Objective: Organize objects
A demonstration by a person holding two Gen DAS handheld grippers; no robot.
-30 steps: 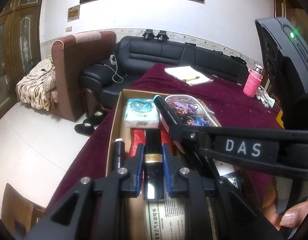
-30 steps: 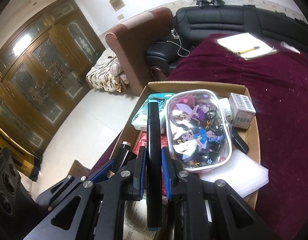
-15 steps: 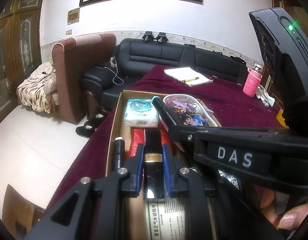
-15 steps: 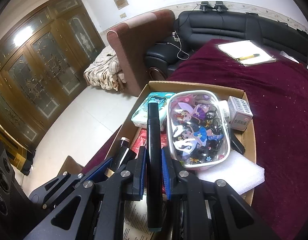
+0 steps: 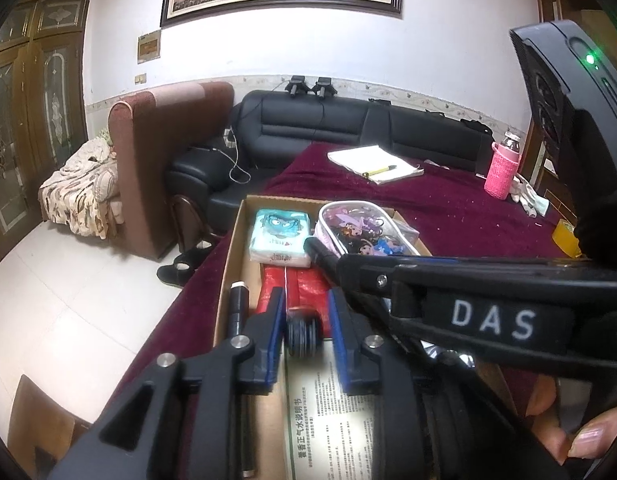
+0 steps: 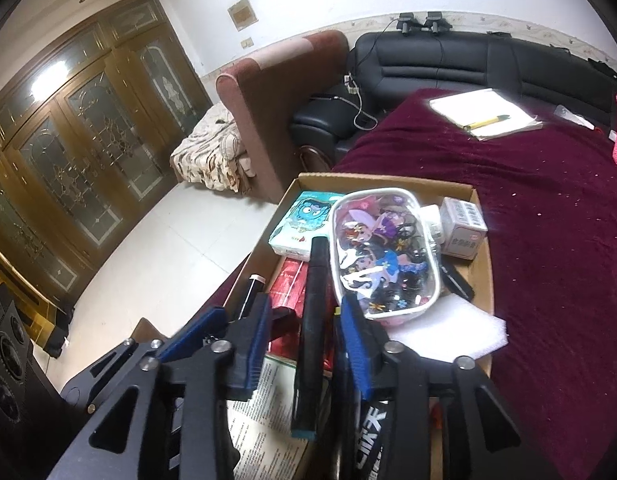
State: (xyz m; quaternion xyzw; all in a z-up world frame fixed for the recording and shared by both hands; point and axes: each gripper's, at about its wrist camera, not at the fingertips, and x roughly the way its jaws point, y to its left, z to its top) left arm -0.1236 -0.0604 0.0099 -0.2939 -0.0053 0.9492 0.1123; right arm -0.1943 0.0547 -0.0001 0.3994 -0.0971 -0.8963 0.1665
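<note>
Cardboard box [image 6: 482, 216] sits at the left edge of the maroon worktop [image 6: 556, 208], packed with stuff. Far left inside, a slim black pen-like stick [image 5: 238, 308] lies along the left wall. Next to it, the left claw [image 5: 307, 330] is spread a bit, fingers apart around a small dark object [image 5: 304, 336] that's blurry, so I can't tell whether the pads actually touch it. Under that there's a red packet [image 5: 308, 284] and a printed leaflet [image 5: 320, 412]. At the far end of the box, a teal tissue pack [image 5: 282, 234] with a cartoon face.

Moving right, the right claw [image 6: 306, 328] is open fairly wide, with a long black marker [image 6: 314, 320] lying between the fingers, not squeezed as far as I can see. Its tip points toward the tissue pack. Right of that is a clear cartoon pouch [image 6: 384, 252] resting on white foam [image 6: 456, 328], and a small white carton [image 6: 462, 228] in the far right corner of the box. Further back on the worktop: a notepad [image 6: 484, 114] with a pen on it.
</note>
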